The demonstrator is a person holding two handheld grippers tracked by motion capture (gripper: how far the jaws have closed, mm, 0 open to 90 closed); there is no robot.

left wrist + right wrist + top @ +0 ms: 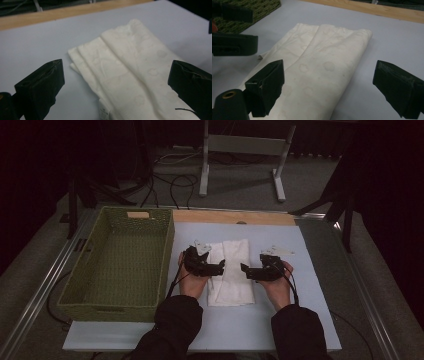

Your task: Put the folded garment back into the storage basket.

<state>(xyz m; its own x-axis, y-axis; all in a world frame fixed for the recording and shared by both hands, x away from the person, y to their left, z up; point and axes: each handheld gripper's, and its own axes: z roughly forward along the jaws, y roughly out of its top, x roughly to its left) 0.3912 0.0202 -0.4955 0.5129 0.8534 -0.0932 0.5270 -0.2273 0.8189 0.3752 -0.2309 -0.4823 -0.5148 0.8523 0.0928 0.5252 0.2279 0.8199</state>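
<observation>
Since both grippers flank the cloth with nothing in their jaws, you are at the approach, before any grasp.

Step in hand: you hold the left gripper (220, 266) at the left edge of the folded white cloth (231, 272) and the right gripper (245, 268) at its right edge; both stand with jaws spread wide.
Cloth position: it lies flat on the pale blue surface (300, 320), between your hands, just right of the green woven basket (120, 265).
Next move: I judge you need to lower each gripper to a cloth edge and close on all the layers together.
Cloth make: soft, folded lengthwise in several layers, with a faint round pattern (328, 65) and a small tag (103, 110).
Basket make: rectangular, coarse weave, open top.
</observation>
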